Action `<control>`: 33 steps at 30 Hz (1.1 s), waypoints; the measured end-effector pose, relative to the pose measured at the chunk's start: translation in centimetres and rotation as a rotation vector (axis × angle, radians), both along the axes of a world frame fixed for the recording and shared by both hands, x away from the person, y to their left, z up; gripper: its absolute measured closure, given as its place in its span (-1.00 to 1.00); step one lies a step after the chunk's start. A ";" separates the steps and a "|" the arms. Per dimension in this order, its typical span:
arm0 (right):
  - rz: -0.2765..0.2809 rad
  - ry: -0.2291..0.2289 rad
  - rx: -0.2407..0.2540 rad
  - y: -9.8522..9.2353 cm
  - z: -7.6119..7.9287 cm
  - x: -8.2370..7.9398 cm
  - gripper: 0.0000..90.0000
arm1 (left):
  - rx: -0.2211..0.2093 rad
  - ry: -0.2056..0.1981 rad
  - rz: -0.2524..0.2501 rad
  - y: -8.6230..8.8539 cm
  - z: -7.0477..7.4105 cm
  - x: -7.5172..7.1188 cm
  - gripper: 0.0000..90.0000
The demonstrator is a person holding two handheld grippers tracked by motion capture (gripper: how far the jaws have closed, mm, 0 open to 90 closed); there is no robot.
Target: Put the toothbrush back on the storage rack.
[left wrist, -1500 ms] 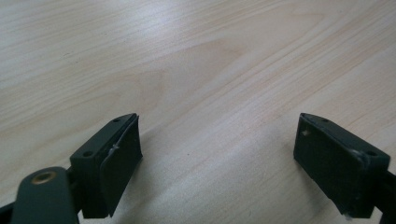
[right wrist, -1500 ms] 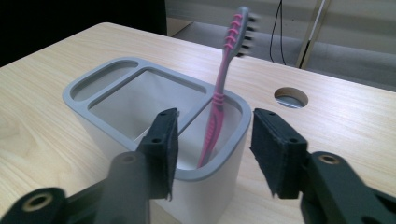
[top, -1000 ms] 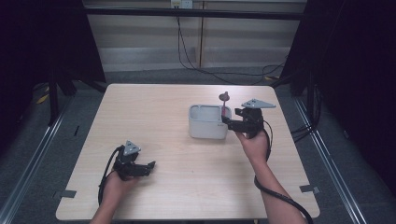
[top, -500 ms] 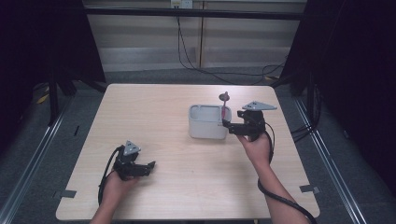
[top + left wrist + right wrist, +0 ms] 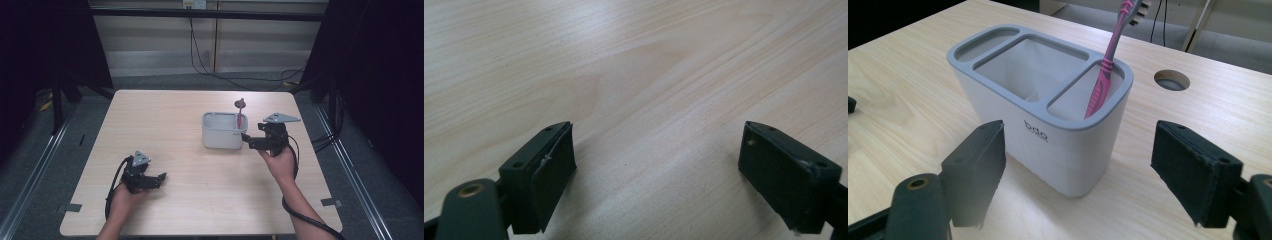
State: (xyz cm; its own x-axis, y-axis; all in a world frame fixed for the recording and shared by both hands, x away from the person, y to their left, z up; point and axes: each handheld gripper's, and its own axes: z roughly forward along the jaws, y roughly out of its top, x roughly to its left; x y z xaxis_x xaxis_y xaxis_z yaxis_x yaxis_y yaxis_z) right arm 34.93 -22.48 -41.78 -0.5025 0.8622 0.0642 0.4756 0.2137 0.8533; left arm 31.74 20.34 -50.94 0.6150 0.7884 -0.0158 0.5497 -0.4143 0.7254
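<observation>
Holding the right tool [image 5: 248, 141] wide open, with its jaws just now opening more. Pinching nothing between the pads. Pointing it at the short end of the holder [image 5: 1038, 125], just beside it and not touching.

Resting the left tool [image 5: 659, 145] low on the bench [image 5: 165, 125], well apart from the holder. Keeping those jaws wide open too, with bare wood between them.

Looking at a pink brush [image 5: 1108, 65] standing in the holder's end slot, the one nearest the right tool. Leaning it on the grey rim, head up, tilted away from the tool. Leaving the big middle slot and the far slot with nothing in them.

Guessing how the brush will handle: light, stiff, thin and smooth, so maybe sliding a bit between the pads. Best taking it by the pink handle, just above the rim, and lifting along its lean.

Guessing about the holder: light hard plastic, smooth sides, likely sliding or tipping if bumped. Best pinching it across its thin wall or its short end.

Reading small dark letters on the white side, looking like "brio". Not making out the tiny line under them.

Seeing a round hole [image 5: 1171, 80] in the bench past the holder.
</observation>
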 end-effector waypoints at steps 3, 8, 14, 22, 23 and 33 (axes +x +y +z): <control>0.003 0.005 -0.006 -0.2 -0.1 -0.3 -0.53 | 0.001 0.002 0.001 0.0 0.0 0.0 -0.67; 0.018 0.025 -0.019 -0.6 -0.6 -0.7 -0.56 | 0.000 0.000 0.000 0.0 0.0 0.0 -0.67; 0.017 0.038 -0.032 -1.3 -1.1 -1.3 -0.57 | 0.003 -0.001 0.001 0.0 0.0 0.0 -0.67; 0.028 0.050 -0.050 -2.2 -2.0 -2.2 -0.59 | -0.004 -0.001 0.003 0.0 0.0 0.0 -0.67; 0.026 0.052 -0.049 -2.3 -2.2 -2.3 -0.59 | 0.000 0.000 0.000 0.0 0.0 0.0 -0.67; 0.016 0.066 -0.052 -3.2 -3.3 -3.0 -0.60 | -0.003 -0.001 0.003 0.0 0.0 0.0 -0.67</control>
State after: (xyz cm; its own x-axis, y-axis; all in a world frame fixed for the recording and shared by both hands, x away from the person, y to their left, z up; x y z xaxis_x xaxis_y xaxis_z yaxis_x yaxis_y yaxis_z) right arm 31.93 -25.71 -45.09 -0.5122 0.8573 0.0526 0.5263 0.2649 0.8080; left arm 31.74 20.31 -50.96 0.6127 0.7902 -0.0176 0.5501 -0.4103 0.7274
